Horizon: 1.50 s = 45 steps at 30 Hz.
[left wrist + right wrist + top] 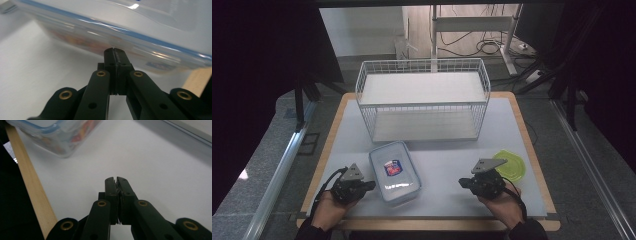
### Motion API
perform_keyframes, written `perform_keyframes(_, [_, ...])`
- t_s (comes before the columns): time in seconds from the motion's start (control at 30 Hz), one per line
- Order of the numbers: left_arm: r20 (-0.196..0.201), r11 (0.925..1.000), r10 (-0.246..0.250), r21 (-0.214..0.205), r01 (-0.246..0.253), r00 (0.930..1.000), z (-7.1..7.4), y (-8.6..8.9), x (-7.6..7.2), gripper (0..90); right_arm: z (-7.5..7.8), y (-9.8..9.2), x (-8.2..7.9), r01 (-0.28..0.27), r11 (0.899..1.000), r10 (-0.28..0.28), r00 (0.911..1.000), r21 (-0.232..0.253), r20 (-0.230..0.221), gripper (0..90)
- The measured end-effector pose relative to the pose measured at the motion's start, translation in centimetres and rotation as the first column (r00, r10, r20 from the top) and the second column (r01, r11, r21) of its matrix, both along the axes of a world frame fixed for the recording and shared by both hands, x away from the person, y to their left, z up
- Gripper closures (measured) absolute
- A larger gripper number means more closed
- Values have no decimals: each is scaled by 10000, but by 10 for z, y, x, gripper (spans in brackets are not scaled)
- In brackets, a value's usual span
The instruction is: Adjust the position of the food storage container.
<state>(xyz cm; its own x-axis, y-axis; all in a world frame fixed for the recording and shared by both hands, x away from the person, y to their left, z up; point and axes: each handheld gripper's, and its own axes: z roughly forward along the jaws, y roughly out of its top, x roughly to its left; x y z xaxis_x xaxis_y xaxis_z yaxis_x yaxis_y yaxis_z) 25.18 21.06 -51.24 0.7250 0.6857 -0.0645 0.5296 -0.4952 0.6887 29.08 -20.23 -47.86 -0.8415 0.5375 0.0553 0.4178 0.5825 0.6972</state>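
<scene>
Sitting near the front of the white table (512, 125), a clear plastic food box (394, 171) with a blue-edged snap lid lies flat between the two grippers, just in front of the white wire shelf rack (422, 100). It looks set there so either hand can reach it and move it on, perhaps to the rack, though that is only a guess. The left gripper (371, 185) points at the box's left side with its jaws pressed together and nothing between them; in the left gripper view the tips (115, 51) stand right up against the box wall (105, 37), and whether they touch it is hard to tell. The right gripper (462, 183) sits well to the right of the box, aimed toward it, jaws likewise pressed together and empty (116, 180). A yellow-green round lid (512, 165) lies just beyond the right hand.

A red and blue label (392, 169) sits on the box lid; its writing is too small to read. Coloured contents show blurred through the box wall (75, 135).
</scene>
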Motion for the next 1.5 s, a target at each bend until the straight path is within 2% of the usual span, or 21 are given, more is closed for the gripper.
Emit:
perform_keyframes(0.17, [61,9987,-502,-23,502,9987,0,-19,1,899,-1,5,-2,-139,9999,139,9999,-22,-56,875])
perform_keyframes(0.2, [141,9977,-678,-5,679,9976,1,-28,2,898,-1,5,-2,-139,9999,139,9999,4,-81,870])
perform_keyframes(0.37, [115,9931,-1107,-369,1110,9938,0,-50,10,887,-2,5,-1,-129,9999,130,9998,78,-155,865])
perform_keyframes(0.4, [34,9902,-1331,-416,1331,9911,0,-54,11,888,-2,5,-1,-124,9999,125,9998,73,-159,865])
perform_keyframes(0.47, [58,9885,-1507,-122,1508,9886,4,-55,14,900,-3,5,-1,-138,9999,139,9998,61,-135,867])
perform_keyframes(0.5, [110,9890,-1474,-57,1475,9890,5,-52,16,900,-3,6,-1,-138,9999,138,9998,59,-132,869])
perform_keyframes(0.57, [182,9946,-1041,62,1040,9944,9,-37,25,900,-3,6,-1,-155,9998,156,9998,84,-137,878])
perform_keyframes(0.67, [437,10000,56,65,-59,9990,12,-11,42,900,-5,8,-2,-200,9996,204,9995,180,-247,888])
perform_keyframes(0.77, [652,9955,941,-115,-936,9934,12,8,65,900,-8,15,-2,-376,9991,383,9987,205,-339,896])
perform_keyframes(0.83, [746,9918,1279,-140,-1272,9890,9,12,81,900,-10,21,-3,-542,9983,549,9978,209,-362,896])
perform_keyframes(0.87, [746,9918,1279,-140,-1272,9890,9,12,81,900,-11,24,-3,-649,9977,656,9972,196,-358,896])
perform_keyframes(0.9, [720,9911,1328,-232,-1314,9885,6,12,95,900,-12,28,-3,-735,9971,741,9967,173,-337,896])
perform_keyframes(0.97, [717,9915,1294,-228,-1281,9890,5,10,100,900,-14,32,-3,-806,9966,810,9963,144,-301,896])
perform_keyframes(1.0, [653,9941,1069,-257,-1054,9921,3,5,107,900,-18,39,-1,-863,9962,867,9957,121,-328,896])
perform_keyframes(1.07, [613,9949,966,-342,-946,9934,2,1,108,900,-20,43,1,-870,9961,875,9955,144,-360,896])
perform_keyframes(1.17, [452,9953,875,-458,-854,9951,2,1,108,900,-22,47,4,-844,9961,855,9955,263,-407,897])
perform_keyframes(1.2, [330,9949,776,-666,-753,9964,1,2,107,900,-22,47,5,-782,9965,792,9962,279,-365,897])
perform_keyframes(1.23, [222,9947,709,-757,-690,9972,1,1,106,900,-21,45,7,-526,9984,531,9982,201,-270,898])
perform_keyframes(1.33, [205,9955,666,-686,-650,9976,2,-4,101,900,-22,39,10,-217,9994,230,9986,283,-486,899])
perform_keyframes(1.4, [145,9955,658,-690,-647,9977,2,-4,99,900,-21,37,11,-113,9997,123,9989,222,-447,899])
perform_keyframes(1.5, [-73,9956,535,-764,-539,9985,2,-7,90,900,-20,31,14,304,9994,-305,9995,-137,-98,899])
